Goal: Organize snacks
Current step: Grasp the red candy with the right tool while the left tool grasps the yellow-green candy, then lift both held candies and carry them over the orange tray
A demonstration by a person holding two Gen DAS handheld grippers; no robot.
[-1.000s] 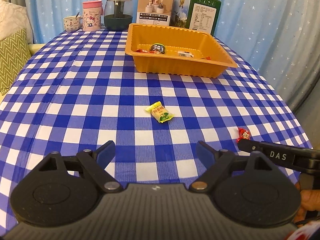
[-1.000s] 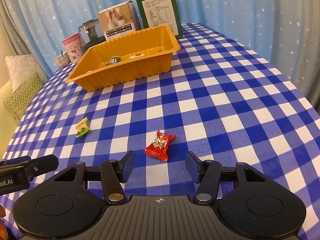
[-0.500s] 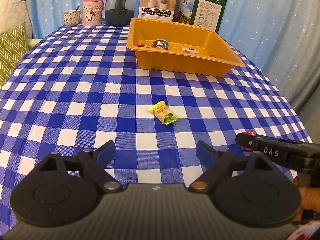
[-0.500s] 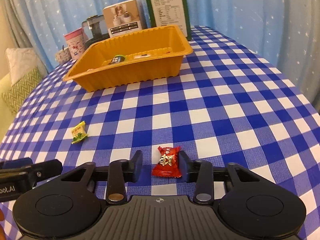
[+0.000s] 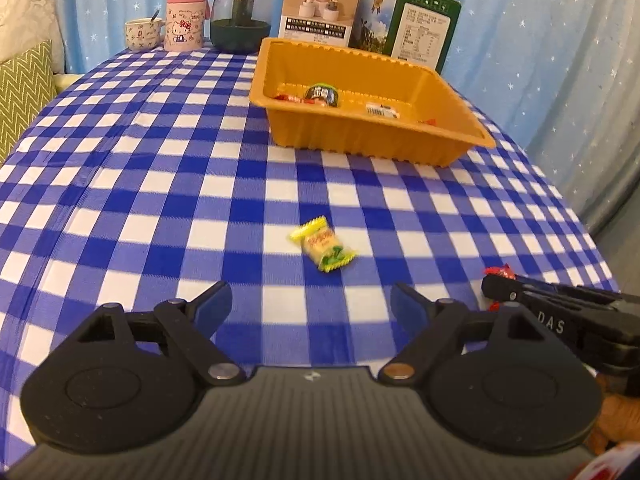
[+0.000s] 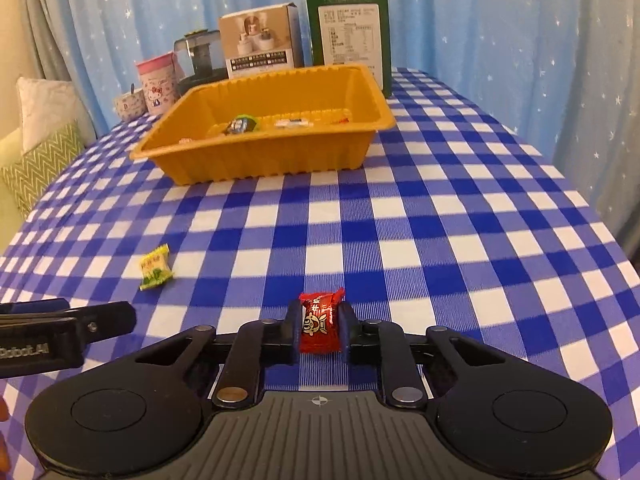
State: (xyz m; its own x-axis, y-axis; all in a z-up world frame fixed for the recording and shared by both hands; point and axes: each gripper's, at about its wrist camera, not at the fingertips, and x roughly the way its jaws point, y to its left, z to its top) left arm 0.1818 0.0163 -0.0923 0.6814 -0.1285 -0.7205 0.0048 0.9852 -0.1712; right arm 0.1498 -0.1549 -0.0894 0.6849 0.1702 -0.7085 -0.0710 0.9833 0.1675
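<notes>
Orange tray (image 6: 260, 160) holds several wrapped snacks; right gripper (image 6: 320, 330) pinches red candy (image 6: 319, 326), left gripper (image 5: 311, 300) spread.

A table (image 5: 168, 184) covered with a blue-and-white checked cloth (image 6: 460, 216) fills both views. A pale blue curtain (image 5: 532, 32) dotted with small white stars is hung behind it, from ten to two o'clock. At nine o'clock, a green zigzag cushion (image 5: 24, 92) and a white cushion (image 6: 48, 108) are seen. Warm, even light is cast.
</notes>
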